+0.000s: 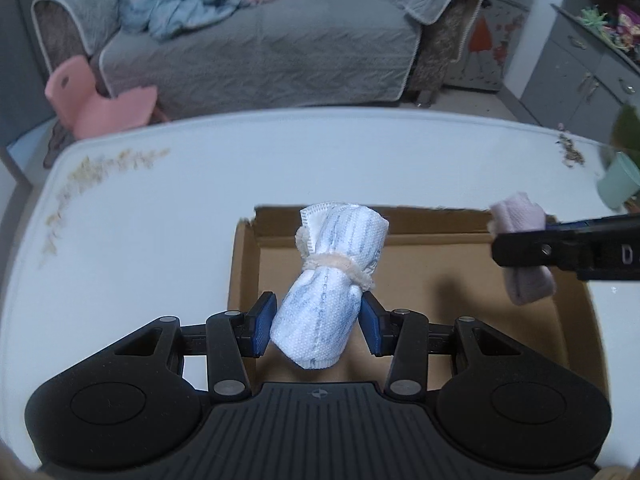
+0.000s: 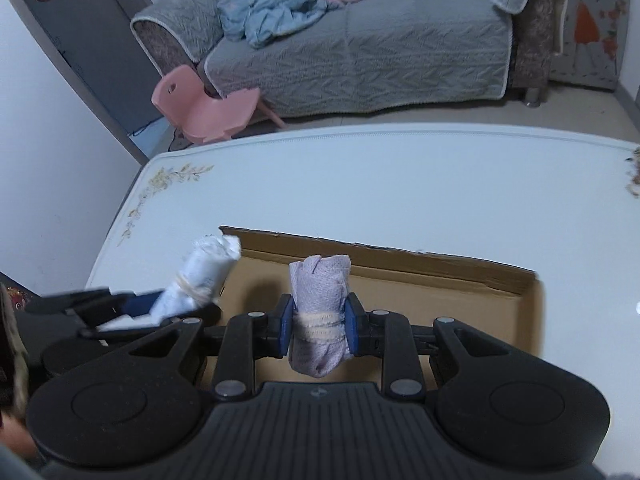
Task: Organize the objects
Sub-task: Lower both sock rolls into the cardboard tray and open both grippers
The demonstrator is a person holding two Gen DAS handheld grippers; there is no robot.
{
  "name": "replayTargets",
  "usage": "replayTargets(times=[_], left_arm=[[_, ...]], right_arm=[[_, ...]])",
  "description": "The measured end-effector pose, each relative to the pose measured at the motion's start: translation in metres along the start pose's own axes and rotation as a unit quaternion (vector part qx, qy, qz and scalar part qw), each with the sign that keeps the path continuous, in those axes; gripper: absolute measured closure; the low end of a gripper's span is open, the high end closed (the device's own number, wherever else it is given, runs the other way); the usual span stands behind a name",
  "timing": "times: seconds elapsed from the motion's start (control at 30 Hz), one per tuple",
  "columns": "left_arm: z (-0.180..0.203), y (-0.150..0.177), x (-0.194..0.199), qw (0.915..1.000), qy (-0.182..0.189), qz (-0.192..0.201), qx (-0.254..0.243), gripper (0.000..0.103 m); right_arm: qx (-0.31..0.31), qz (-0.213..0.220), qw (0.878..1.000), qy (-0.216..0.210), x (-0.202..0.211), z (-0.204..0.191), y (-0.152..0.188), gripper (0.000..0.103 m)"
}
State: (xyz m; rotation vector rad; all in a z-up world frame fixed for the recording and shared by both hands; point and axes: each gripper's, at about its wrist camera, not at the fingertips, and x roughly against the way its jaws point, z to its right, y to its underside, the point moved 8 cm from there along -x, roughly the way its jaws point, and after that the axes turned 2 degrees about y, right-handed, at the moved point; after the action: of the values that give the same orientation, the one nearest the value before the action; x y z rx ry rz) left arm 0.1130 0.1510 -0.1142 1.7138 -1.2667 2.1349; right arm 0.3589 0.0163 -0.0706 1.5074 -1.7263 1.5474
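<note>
Holding a white rolled cloth between its two blue pads, the left gripper is closed on the lower half of this bundle. The roll has faint blue-grey stripes and a beige elastic band around its middle, and it stands tilted, with its top leaning away from the camera. It hangs above the left part of a shallow cardboard box; I cannot tell if its bottom end touches the box floor.

The right gripper is closed on a lilac rolled cloth, also tied with a beige band, and the pads press just at this band. This bundle stands nearly upright over the middle of the box. In the left wrist view the same lilac roll appears at the right edge, blurred, with the black finger of the right gripper crossing in front of it. In the right wrist view the white roll is at the left, blurred too, near the left corner of the box.

The box is open on top, with low torn walls, and lies on a white table with a pale flower print in its corners. A mint green cup stands at the right edge of the table. Behind the table there is a grey sofa with blue and pink clothes on it, and a small pink plastic chair stands just beside the sofa.
</note>
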Motion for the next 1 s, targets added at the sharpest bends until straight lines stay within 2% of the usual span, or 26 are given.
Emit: replayTargets(times=[0.07,0.4,0.77,0.9,1.0], left_arm=[[-0.002,0.001,-0.01,1.0,-0.008,-0.004,0.0,0.052],[-0.015,0.006,-0.04,0.9985,-0.02,-0.021,0.047,0.052],[-0.011,0.013,-0.049,0.9978,-0.039,-0.026,0.047,0.05],[-0.005,0.016,-0.051,0.998,-0.039,-0.03,0.04,0.039],[-0.005,0.017,-0.049,0.9975,-0.046,-0.03,0.044,0.035]], right_arm=[[-0.011,-0.013,1.0,-0.009,-0.008,0.001,-0.003,0.079],[0.006,-0.047,0.999,0.016,-0.051,-0.008,-0.003,0.079],[0.013,-0.077,0.997,0.028,-0.068,-0.02,0.02,0.078],[0.005,-0.081,0.996,0.025,-0.067,-0.019,0.028,0.075],[0.006,-0.083,0.996,0.026,-0.064,-0.019,0.03,0.073]])
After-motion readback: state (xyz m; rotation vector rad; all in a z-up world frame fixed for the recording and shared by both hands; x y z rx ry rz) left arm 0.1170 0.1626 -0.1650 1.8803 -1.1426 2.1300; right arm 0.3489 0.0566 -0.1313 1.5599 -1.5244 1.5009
